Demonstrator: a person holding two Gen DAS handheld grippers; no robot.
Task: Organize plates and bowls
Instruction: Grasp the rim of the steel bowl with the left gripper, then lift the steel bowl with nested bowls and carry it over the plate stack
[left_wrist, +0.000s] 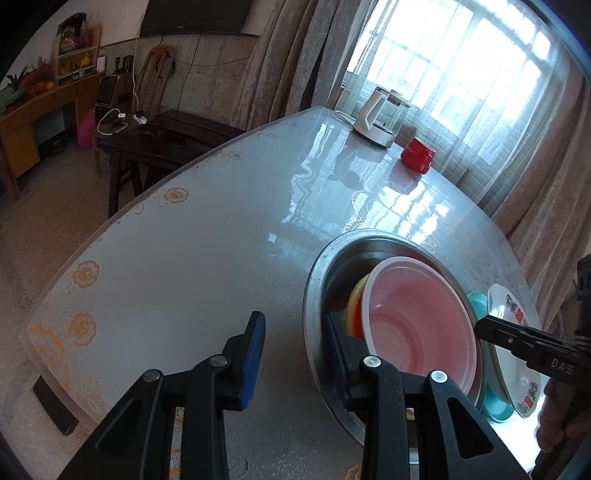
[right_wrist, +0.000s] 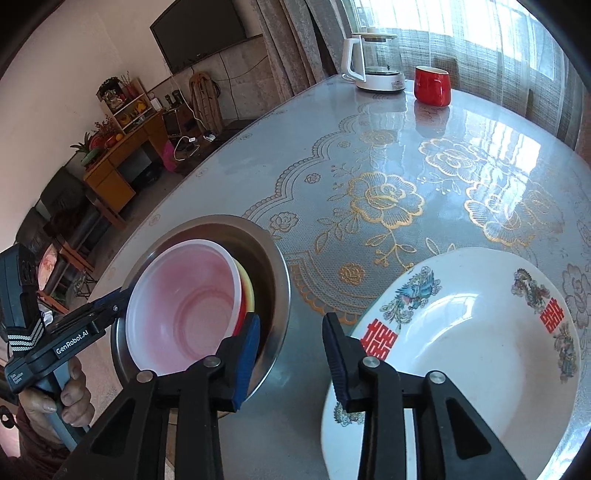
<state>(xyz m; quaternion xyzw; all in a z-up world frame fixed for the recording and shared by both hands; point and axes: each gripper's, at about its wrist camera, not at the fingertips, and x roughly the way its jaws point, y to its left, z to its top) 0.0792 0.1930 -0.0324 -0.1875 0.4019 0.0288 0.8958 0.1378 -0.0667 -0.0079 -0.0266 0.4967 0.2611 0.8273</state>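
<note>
Left claw (left_wrist: 295, 347) stands spread and pinches nothing: one finger is outside the steel basin (left_wrist: 314, 280) over the tabletop (left_wrist: 184, 240), the other is inside the basin's wall, and the rim runs through the gap without either pad pressing on it. The right claw (right_wrist: 291, 343) is spread too, with only bare tabletop showing between its fingers. One finger sits at the basin's near rim and the other in front of the edge of the white plate (right_wrist: 461, 350).

The tabletop carries a clear cover over lace with gold flowers, and the basin rests on it near the front edge. The white plate, painted with birds and red characters, lies just beside the basin on its right. A pink bowl (left_wrist: 417, 325) leans inside the basin and fills most of it. A teal dish (left_wrist: 498, 410) shows between the basin and the white plate, under the plate's edge. Yellow (left_wrist: 354, 295) and red (left_wrist: 357, 325) rims peek out behind the pink bowl inside the basin. Well beyond the basin, at the tabletop's far end, stand a white kettle (right_wrist: 373, 62) and a red cup (right_wrist: 432, 86).
</note>
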